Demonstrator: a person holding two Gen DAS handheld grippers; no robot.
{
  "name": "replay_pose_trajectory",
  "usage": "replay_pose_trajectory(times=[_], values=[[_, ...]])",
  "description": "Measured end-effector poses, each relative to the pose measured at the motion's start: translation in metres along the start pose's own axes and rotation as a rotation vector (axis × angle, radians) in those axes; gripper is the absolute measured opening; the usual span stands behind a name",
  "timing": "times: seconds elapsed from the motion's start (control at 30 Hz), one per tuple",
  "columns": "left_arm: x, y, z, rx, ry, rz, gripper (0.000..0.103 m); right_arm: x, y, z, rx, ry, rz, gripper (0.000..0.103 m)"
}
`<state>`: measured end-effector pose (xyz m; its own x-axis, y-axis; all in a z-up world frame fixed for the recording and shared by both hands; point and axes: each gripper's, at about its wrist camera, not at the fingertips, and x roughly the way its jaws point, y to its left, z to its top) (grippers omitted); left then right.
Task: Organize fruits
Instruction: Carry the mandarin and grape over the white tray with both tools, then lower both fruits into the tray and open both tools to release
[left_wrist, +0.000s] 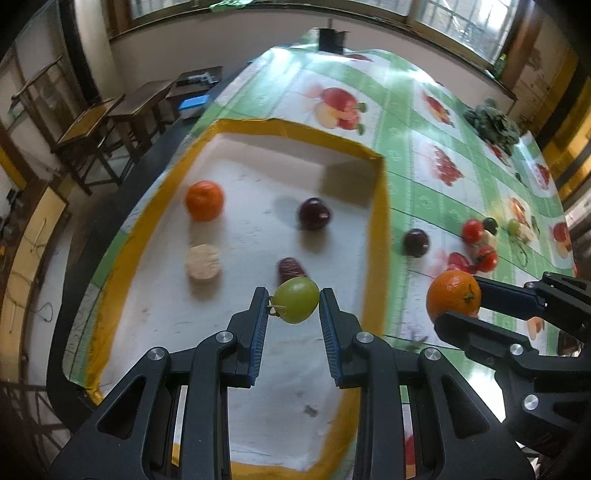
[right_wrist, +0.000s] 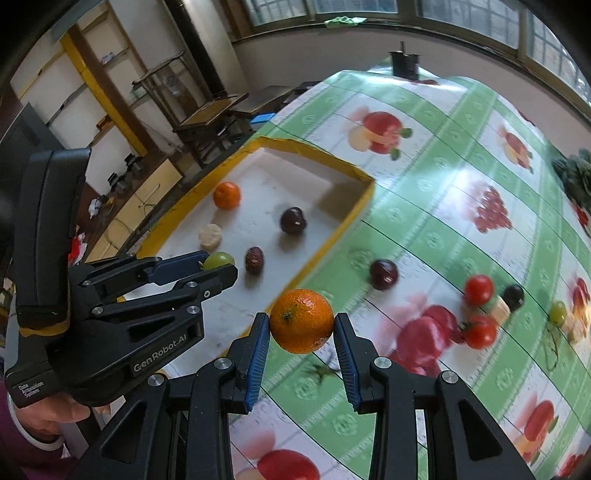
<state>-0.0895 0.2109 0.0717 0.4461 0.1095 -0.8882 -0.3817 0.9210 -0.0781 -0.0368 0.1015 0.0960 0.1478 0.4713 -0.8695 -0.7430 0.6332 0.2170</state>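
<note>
Left gripper (left_wrist: 293, 305), grape (left_wrist: 296, 300); hand (right_wrist: 48, 413) right-view only.

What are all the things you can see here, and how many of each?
tray: one, white with yellow rim, on the table
tablecloth: one, green and white with fruit prints, covering the table
oranges: two, orange; one in the tray, one in the right gripper
green grapes: two; one in the left gripper, one on the cloth at far right
dark plums: two, purple; one in the tray, one on the cloth
red date: one, in the tray
pale round slice: one, cream, in the tray
tomatoes: two, red, on the cloth
leafy greens: one bunch, far right
left gripper: black, blue pads
right gripper: black, blue pads
</note>
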Motion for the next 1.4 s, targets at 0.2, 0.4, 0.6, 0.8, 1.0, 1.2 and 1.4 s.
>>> replay_pose_trajectory(times=[0.2, 0.4, 0.6, 0.8, 1.0, 1.2, 1.4], values=[[0.001, 0.020, -0.001, -0.032, 0.006, 0.023, 0.027, 0.012, 0.014, 0.011, -0.037, 0.008, 0.023, 0.035], [0.007, 0.034, -0.002, -0.053, 0.025, 0.035, 0.027, 0.023, 0.025, 0.020, -0.063, 0.019, 0.045, 0.035], [0.016, 0.045, -0.002, -0.066, 0.050, 0.050, 0.027, 0.039, 0.036, 0.024, -0.086, 0.047, 0.070, 0.035], [0.023, 0.056, -0.003, -0.076, 0.067, 0.064, 0.027, 0.056, 0.049, 0.028, -0.121, 0.076, 0.090, 0.035], [0.026, 0.064, -0.002, -0.090, 0.074, 0.077, 0.027, 0.068, 0.054, 0.030, -0.140, 0.101, 0.101, 0.035], [0.030, 0.073, -0.004, -0.107, 0.088, 0.082, 0.027, 0.079, 0.058, 0.029, -0.151, 0.131, 0.109, 0.035], [0.035, 0.075, -0.004, -0.128, 0.103, 0.078, 0.027, 0.095, 0.060, 0.030, -0.164, 0.163, 0.113, 0.035]])
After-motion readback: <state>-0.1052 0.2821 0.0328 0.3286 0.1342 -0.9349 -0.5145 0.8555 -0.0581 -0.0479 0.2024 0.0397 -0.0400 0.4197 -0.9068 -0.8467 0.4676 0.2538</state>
